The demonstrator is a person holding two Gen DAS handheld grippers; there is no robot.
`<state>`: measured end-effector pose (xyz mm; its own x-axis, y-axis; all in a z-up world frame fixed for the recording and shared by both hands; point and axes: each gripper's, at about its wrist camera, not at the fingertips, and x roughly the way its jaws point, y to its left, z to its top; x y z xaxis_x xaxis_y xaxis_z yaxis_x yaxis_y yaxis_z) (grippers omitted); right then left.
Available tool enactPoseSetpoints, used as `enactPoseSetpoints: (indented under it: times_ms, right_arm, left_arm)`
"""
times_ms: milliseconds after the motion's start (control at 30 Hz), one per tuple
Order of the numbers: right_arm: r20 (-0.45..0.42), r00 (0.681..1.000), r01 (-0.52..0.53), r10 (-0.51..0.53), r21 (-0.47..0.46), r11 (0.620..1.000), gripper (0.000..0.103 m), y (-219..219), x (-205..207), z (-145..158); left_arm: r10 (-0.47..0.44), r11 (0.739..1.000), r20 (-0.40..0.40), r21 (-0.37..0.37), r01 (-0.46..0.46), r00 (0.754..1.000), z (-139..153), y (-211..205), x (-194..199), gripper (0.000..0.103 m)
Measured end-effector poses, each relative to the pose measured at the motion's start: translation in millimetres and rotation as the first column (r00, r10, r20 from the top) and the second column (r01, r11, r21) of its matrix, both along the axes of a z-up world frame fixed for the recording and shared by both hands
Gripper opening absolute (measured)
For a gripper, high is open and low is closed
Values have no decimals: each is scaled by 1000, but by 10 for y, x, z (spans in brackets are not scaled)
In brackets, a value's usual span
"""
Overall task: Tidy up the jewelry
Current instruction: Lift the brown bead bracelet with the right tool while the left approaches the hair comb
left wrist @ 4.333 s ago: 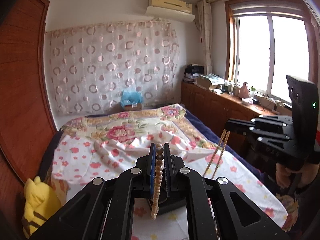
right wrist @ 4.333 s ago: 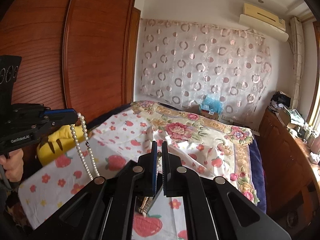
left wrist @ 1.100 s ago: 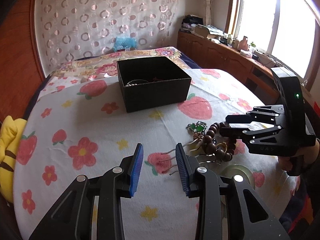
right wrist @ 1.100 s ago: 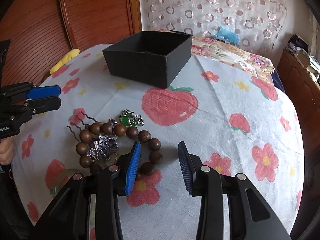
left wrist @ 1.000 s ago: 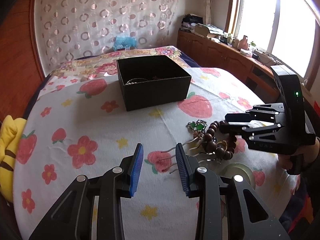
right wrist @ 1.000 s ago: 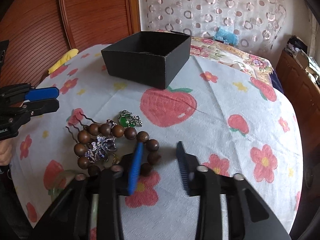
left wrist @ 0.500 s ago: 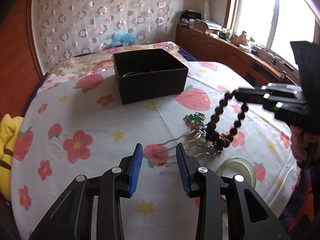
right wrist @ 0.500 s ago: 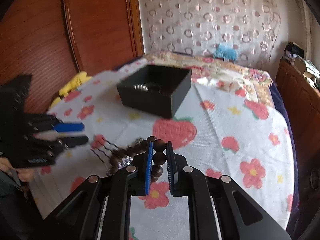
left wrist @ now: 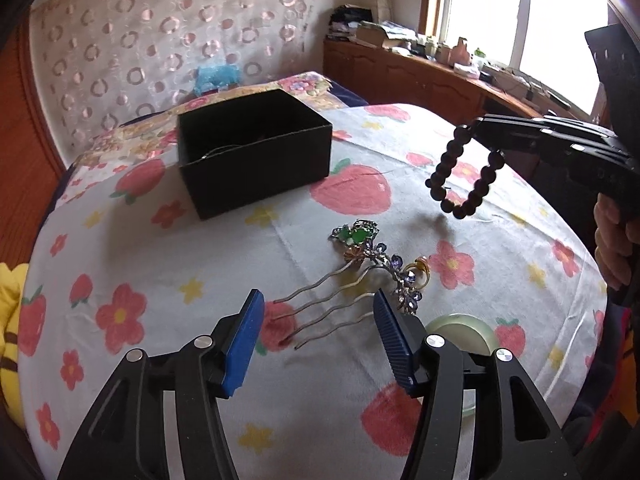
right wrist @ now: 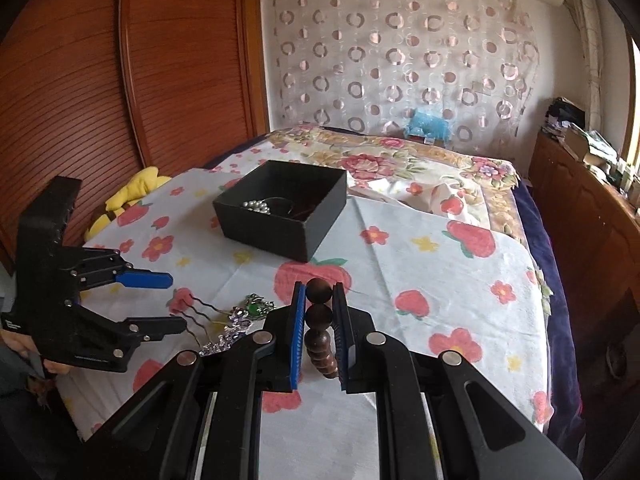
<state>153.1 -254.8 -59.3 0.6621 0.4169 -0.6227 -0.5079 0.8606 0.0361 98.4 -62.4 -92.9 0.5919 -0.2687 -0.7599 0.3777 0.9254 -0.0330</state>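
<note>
Beads (left wrist: 460, 176) hang clear of the desk (left wrist: 160, 264), clamped in my right claw (right wrist: 320, 320). Box (right wrist: 280, 216) sits at eleven o'clock; I judge carry-and-drop comes next. Left claw (left wrist: 316, 336) gapes over the comb (left wrist: 340, 300).

Daylight enters from the window (left wrist: 520, 20), blown out to white glare. Soft shadows fall left of the black box (left wrist: 256, 156). Both views are sharp centrally, with strong fisheye curvature and dark vignetted corners.

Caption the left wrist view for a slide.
Open left gripper over a hair comb; right gripper lifts a bead bracelet near the black box.
</note>
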Motion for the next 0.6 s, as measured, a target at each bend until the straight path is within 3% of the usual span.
enactPoseSetpoints:
  times_ms: [133, 600]
  right_arm:
    - [-2, 1000, 8, -8, 6, 1000, 15, -60, 0, -5]
    - [-26, 999, 26, -25, 20, 999, 15, -157, 0, -129]
  left_arm:
    - [-41, 999, -19, 10, 41, 999, -35, -78, 82, 66]
    - [-152, 988, -87, 3, 152, 985, -53, -227, 251, 68]
